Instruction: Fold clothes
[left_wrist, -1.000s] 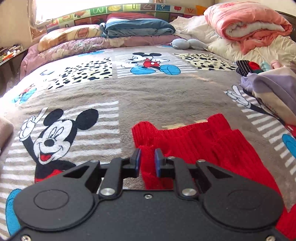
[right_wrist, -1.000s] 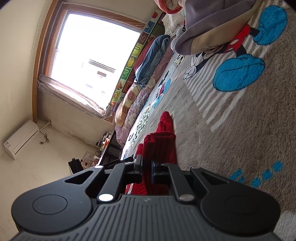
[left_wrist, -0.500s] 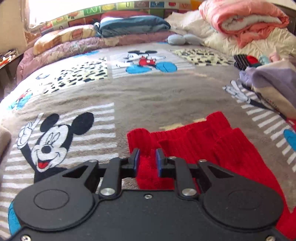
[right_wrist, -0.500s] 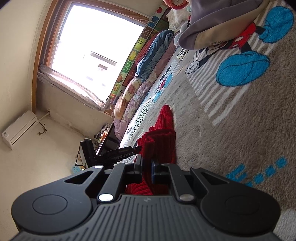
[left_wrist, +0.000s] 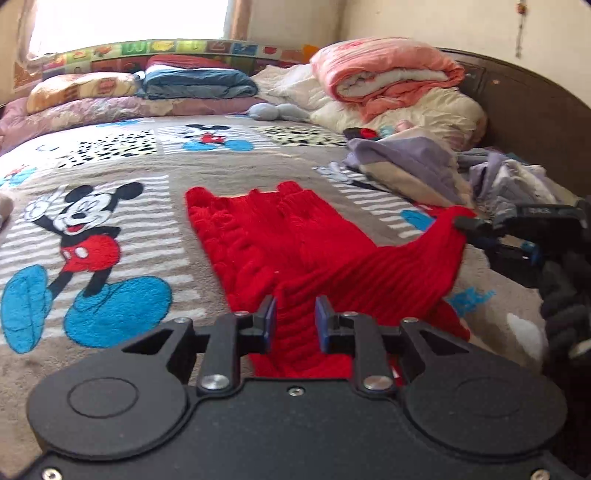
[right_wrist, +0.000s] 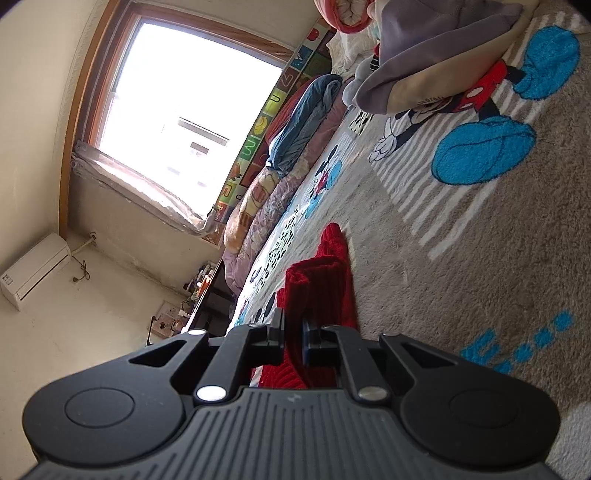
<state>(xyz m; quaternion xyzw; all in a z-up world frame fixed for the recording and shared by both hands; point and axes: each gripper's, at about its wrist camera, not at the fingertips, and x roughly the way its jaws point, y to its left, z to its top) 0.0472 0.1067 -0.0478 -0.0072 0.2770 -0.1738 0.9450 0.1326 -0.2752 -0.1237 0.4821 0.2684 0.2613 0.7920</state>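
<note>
1. Red knitted garment (left_wrist: 295, 243) is spread on the Mickey Mouse blanket (left_wrist: 110, 229), ahead of the left gripper (left_wrist: 295, 325).
2. Left gripper: a gap is seen between the blue pads (left_wrist: 322, 325), with red knit between them; whether it is clamped cannot be told.
3. Right gripper (right_wrist: 293, 338): clenched on a raised corner of the garment, seen to the right of the left gripper.

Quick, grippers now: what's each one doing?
Left gripper: shut on the near edge of the red sweater.
Right gripper: shut on a raised corner of the red sweater.
</note>
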